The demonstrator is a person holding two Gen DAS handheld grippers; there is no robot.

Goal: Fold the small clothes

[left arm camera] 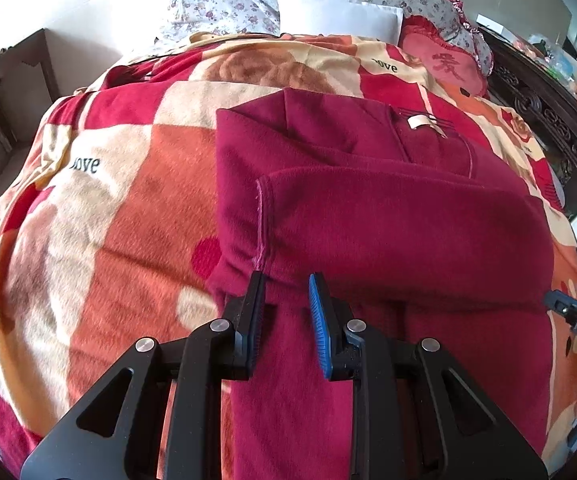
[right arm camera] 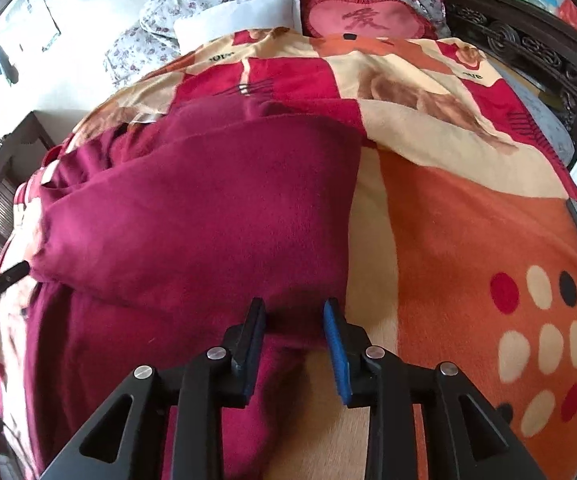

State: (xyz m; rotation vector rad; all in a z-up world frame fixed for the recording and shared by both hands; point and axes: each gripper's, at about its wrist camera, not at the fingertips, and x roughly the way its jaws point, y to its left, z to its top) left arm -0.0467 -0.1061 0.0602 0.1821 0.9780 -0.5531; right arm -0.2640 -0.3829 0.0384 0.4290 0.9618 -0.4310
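Two tongs | left tongs [left arm camera: 286, 292], right tongs [right arm camera: 294, 316]: both apart, nothing clamped | maroon garment [left arm camera: 368, 220] half-folded on bed blanket [left arm camera: 108, 220] | tip: grip hem corners evenly, fold flat.

sunlit bed [left arm camera: 88, 220], dark carved headboard [left arm camera: 544, 120]

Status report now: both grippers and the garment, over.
Left gripper and right gripper: fingers apart, over the near edge of the maroon garment. Garment partly folded on blanket. Nothing in the way.
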